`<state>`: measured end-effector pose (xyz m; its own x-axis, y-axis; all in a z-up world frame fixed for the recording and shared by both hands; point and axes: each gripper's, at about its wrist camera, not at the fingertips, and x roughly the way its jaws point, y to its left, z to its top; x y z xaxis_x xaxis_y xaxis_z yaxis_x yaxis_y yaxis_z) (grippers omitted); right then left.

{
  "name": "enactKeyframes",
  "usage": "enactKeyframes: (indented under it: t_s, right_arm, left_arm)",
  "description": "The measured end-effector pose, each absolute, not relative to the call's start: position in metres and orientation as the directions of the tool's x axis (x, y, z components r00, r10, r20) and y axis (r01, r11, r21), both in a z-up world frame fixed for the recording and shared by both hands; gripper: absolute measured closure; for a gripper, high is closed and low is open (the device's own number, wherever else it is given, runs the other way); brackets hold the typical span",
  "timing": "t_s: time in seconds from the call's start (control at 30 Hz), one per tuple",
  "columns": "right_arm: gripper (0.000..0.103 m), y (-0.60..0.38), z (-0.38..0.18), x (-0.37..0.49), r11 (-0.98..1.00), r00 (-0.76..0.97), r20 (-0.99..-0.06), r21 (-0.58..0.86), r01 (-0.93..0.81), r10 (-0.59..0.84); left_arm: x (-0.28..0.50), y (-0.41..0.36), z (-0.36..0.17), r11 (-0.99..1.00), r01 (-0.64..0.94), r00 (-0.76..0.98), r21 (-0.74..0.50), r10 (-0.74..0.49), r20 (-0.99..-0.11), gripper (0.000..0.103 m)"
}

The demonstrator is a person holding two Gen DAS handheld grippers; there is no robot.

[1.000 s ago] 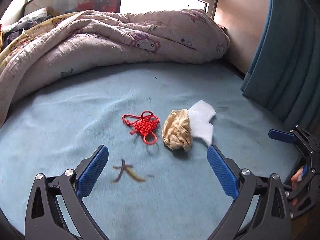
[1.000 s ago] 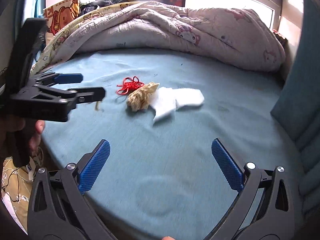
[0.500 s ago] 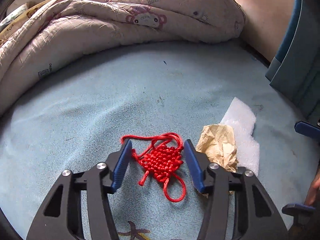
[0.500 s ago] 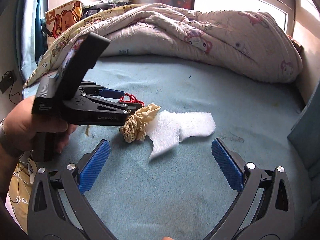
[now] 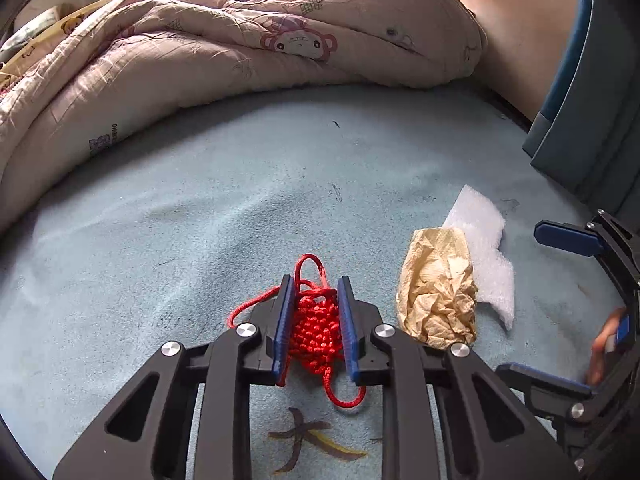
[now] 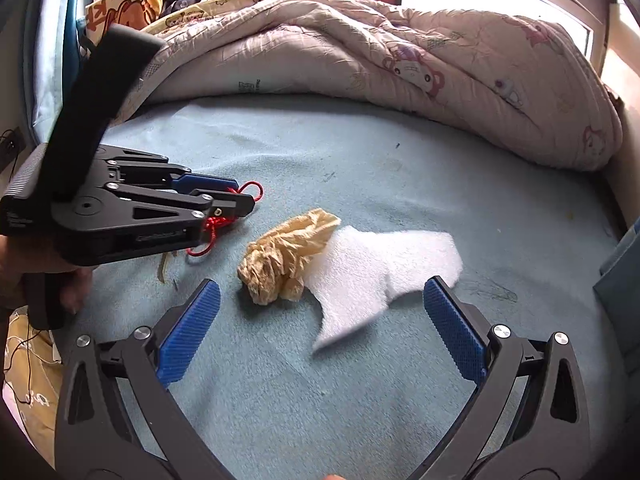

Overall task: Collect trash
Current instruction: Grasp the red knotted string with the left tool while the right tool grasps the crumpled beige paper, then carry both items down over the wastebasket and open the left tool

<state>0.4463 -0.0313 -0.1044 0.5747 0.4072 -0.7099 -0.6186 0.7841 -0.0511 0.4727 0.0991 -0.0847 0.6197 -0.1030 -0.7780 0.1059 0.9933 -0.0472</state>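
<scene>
**Left claw closed on the red knot, right claw waiting wide over the paper and foam**

The left claw (image 5: 312, 300) has its two blue pads pressed in on either side of a red knotted cord ornament (image 5: 316, 332), low in the centre of the left wrist frame. The woven body of the knot fills the gap between the pads, so the grip looks to be on the densest part — a sensible place, since the loose loops would slip out. The knot seems to lie on the blue bed sheet (image 5: 200, 216) with the claw low over it, though whether it is lifted at all cannot be told.

The right claw (image 6: 320, 320) stands wide open and holds nothing, its pads at the lower left and lower right of its own frame. It faces the crumpled tan paper (image 6: 286, 254) and the white foam sheet (image 6: 376, 268), which touch each other at mid-frame — probably lined up as the next pieces to collect.

The knot is bright red, tightly braided into a small flat pad, with one loop poking out past the pad tips and a thin tail curling back beneath the claw. It looks soft and light, likely to dangle when raised. A rumpled cartoon-print quilt (image 5: 240, 40) fills the top of both frames.
</scene>
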Motion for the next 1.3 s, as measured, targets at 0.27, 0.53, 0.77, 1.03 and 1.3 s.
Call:
enactKeyframes:
  t_s: [0.27,0.53,0.77,1.03,1.3]
  right_arm:
    - [0.034,0.018,-0.116,0.459,0.741,0.538,-0.743,-0.086,-0.666,0.397]
    - [0.068,0.018,-0.117,0.455,0.745,0.535,-0.750,-0.086,-0.662,0.389]
    - [0.088,0.015,-0.107,0.442,0.731,0.554,-0.722,-0.097,-0.675,0.415]
    - [0.091,-0.013,-0.087,0.423,0.744,0.565,-0.696,-0.066,-0.665,0.444]
    - [0.091,-0.072,-0.068,0.361,0.750,0.569,-0.672,-0.030,-0.661,0.474]
  left_arm:
    - [0.463,0.127,-0.083,0.994,0.089,0.617,-0.067,-0.108,-0.780,0.099]
    - [0.455,0.130,-0.083,0.992,0.101,0.619,-0.076,-0.122,-0.776,0.099]
    - [0.449,0.123,-0.070,0.990,0.102,0.651,-0.093,-0.137,-0.746,0.099]
    - [0.436,0.103,-0.062,0.987,0.137,0.651,-0.081,-0.152,-0.744,0.099]
    - [0.388,0.070,-0.047,0.982,0.172,0.668,-0.084,-0.178,-0.722,0.099]
